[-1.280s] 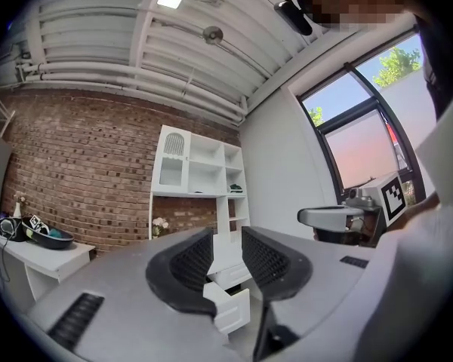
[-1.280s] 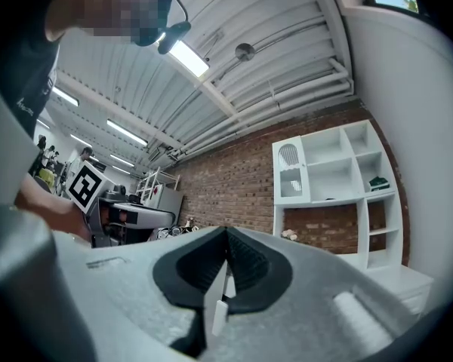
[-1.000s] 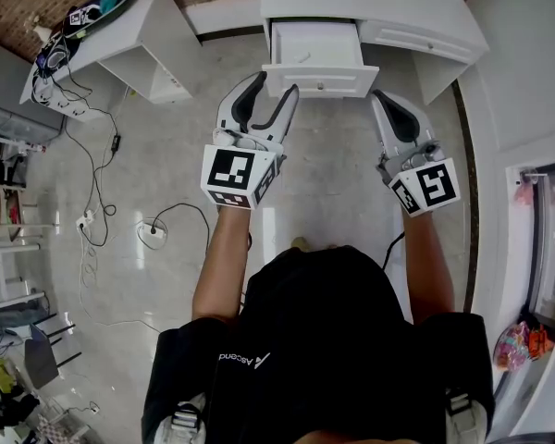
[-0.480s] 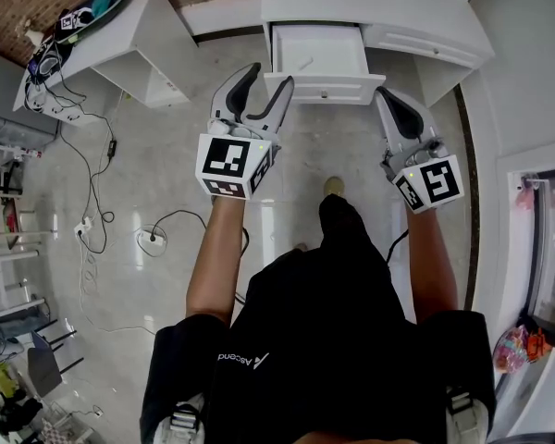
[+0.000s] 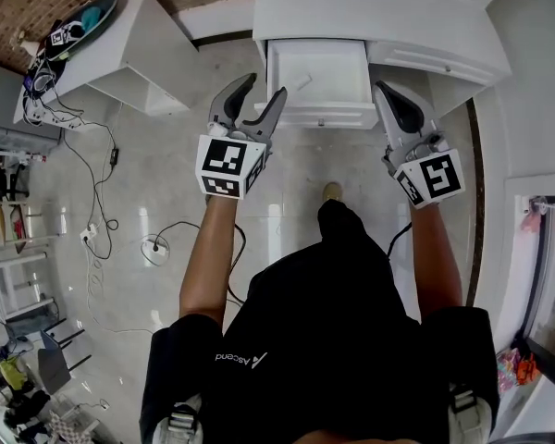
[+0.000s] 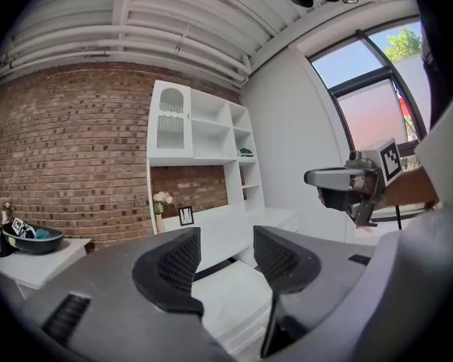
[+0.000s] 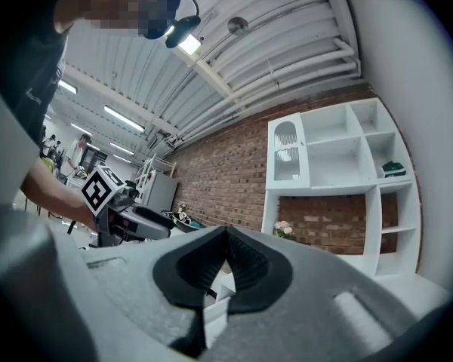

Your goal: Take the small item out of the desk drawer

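The white desk drawer (image 5: 319,80) stands pulled out at the top middle of the head view. A small pale item (image 5: 300,83) lies inside it, left of middle. My left gripper (image 5: 262,90) is open and empty, its tips at the drawer's front left corner. In the left gripper view the left gripper (image 6: 226,241) shows a wide gap between its pads, with the white drawer (image 6: 230,300) below. My right gripper (image 5: 382,91) hovers by the drawer's front right corner, shut on nothing. The right gripper view shows the right gripper (image 7: 226,256) with its pads touching.
A white side table (image 5: 120,40) at the left carries a black-and-teal object (image 5: 81,17). Cables and a socket strip (image 5: 153,245) lie on the tiled floor at the left. The person's foot (image 5: 331,191) is just below the drawer. A white shelf unit (image 6: 204,134) stands on the desk.
The person has stepped toward the desk, so the drawer sits closer. Both grippers have moved up beside the drawer's front corners. The left jaws look slightly wider.
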`<state>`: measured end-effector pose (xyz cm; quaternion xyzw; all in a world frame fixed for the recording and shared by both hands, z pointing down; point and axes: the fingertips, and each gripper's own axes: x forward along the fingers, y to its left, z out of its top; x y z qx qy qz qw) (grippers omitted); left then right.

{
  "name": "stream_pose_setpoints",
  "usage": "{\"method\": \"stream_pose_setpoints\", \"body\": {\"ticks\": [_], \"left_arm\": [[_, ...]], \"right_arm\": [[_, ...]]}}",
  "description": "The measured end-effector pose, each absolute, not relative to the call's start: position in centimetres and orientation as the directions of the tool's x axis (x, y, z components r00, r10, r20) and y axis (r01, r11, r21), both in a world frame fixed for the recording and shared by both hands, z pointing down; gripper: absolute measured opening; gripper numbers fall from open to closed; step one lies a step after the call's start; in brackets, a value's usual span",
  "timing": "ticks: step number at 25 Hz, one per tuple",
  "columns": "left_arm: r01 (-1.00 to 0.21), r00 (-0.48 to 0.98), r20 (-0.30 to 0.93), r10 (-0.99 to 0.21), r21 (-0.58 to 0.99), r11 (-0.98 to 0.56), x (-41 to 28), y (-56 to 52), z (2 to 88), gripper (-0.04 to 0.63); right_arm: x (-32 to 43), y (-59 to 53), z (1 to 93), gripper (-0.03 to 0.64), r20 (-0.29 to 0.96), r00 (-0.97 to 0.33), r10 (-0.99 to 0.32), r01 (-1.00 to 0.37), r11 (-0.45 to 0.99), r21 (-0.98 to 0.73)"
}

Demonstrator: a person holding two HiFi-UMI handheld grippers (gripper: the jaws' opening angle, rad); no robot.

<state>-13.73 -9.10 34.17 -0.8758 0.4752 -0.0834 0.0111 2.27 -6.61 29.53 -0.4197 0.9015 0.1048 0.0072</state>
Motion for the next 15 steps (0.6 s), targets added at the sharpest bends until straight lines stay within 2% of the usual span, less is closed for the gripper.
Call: {"method": "stream_pose_setpoints", "body": {"ticks": [9, 15], "left_arm": [[-0.802, 0.498, 0.329, -0.802, -0.177, -0.57, -9.6, -21.7, 40.9, 0.213], [-0.774, 0.475, 0.477, -0.739, -0.172, -0.609, -8.3, -27.5, 46.6, 0.213]], "right_arm": [[6.7, -19.6, 33.7, 0.0, -0.044, -0.687, -0.725, -0.723, 0.676, 0.143], [7.5, -25.8, 36.4, 0.001, -0.006, -0.71, -0.704, -0.7, 0.705, 0.117]]}}
